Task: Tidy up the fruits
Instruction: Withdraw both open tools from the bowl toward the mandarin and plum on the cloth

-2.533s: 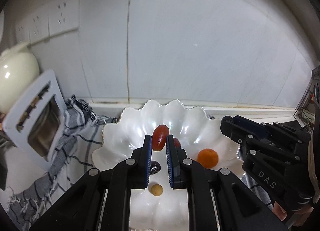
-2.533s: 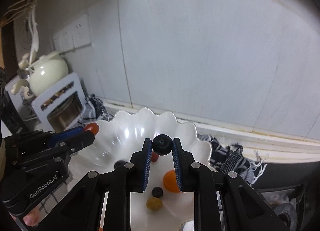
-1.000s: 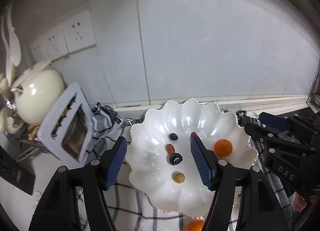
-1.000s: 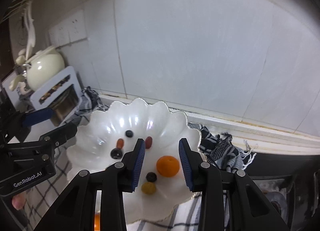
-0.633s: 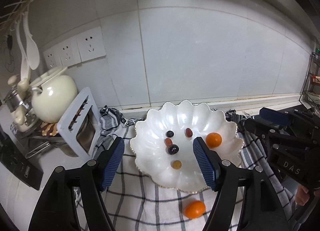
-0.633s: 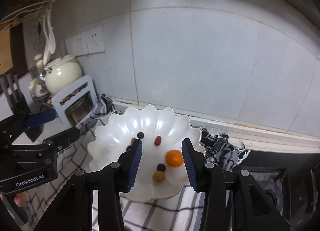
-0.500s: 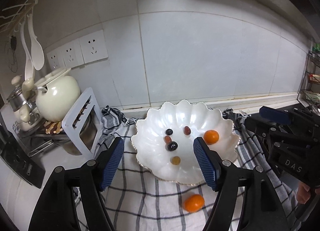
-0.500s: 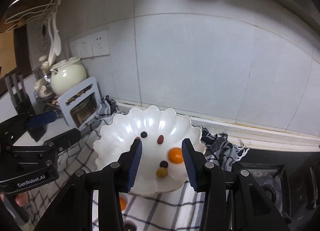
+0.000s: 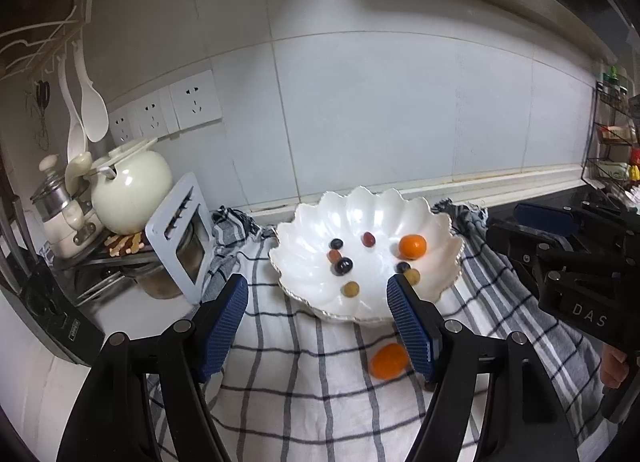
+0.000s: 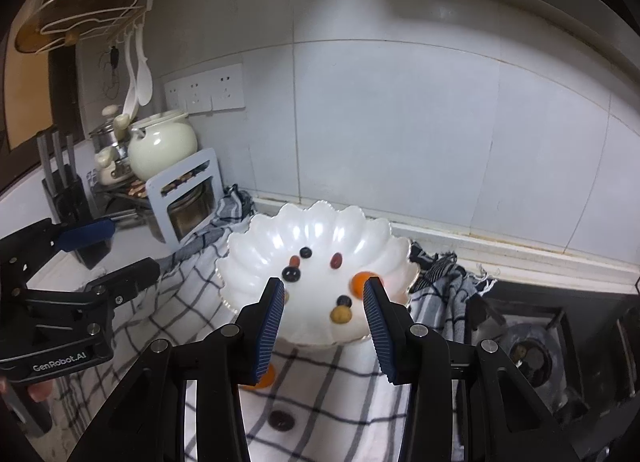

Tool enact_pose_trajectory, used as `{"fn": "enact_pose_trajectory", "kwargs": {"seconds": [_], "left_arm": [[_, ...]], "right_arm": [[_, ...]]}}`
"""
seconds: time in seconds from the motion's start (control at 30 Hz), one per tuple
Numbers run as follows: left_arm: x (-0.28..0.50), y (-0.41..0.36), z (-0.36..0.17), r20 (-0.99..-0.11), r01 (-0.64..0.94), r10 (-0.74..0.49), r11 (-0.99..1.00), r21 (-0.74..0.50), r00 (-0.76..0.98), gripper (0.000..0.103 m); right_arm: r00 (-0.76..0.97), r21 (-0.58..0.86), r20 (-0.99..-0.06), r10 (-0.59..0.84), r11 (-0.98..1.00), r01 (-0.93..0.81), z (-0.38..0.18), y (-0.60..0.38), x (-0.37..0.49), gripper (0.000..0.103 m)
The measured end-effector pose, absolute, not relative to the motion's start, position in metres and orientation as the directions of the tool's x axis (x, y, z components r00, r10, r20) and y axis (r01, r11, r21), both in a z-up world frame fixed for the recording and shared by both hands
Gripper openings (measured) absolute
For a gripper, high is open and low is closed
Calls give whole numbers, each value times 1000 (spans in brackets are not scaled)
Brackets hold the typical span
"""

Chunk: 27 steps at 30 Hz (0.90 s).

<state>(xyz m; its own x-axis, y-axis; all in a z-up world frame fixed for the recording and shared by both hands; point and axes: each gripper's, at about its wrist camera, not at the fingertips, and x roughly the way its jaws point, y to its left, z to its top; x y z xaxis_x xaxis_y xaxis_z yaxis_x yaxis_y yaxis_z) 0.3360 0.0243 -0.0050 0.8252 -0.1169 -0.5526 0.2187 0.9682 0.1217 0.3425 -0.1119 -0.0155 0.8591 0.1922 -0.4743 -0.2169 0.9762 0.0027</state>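
Note:
A white scalloped bowl (image 9: 400,213) (image 10: 260,250) sits on a checked cloth and holds an orange (image 9: 413,245) (image 10: 359,280), a red grape tomato (image 9: 368,238) (image 10: 337,260), blueberries, dark grapes and yellow-green grapes. Another orange (image 9: 388,360) (image 10: 265,378) lies on the cloth in front of the bowl. A dark grape (image 10: 281,420) lies nearer still. My left gripper (image 9: 316,296) is open and empty, above and back from the bowl. My right gripper (image 10: 322,298) is open and empty, also raised back from the bowl.
A checked cloth (image 9: 304,382) covers the counter. A white toast rack (image 9: 180,234), a cream teapot (image 9: 128,189), pots and a knife block (image 10: 64,189) stand at the left. A gas hob (image 10: 528,354) lies at the right. A tiled wall is behind.
Both grippers let go of their fruit into the bowl, the left a red tomato, the right a blueberry, then opened and drew up and back. More counter shows now.

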Motion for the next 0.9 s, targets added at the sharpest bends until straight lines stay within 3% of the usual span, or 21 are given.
{"fn": "enact_pose_trajectory", "kwargs": {"seconds": [0.53,0.9], "left_arm": [[309,33,-43,-562,298,-176,945,132,808,72],[305,29,-72,-579,379,-227,912,155,783,71]], "right_arm": [[854,-28,-486,187,973,-229,-44,-94,303,43],[804,9,-553,219,966,-257,-83,-88,294,43]]}}
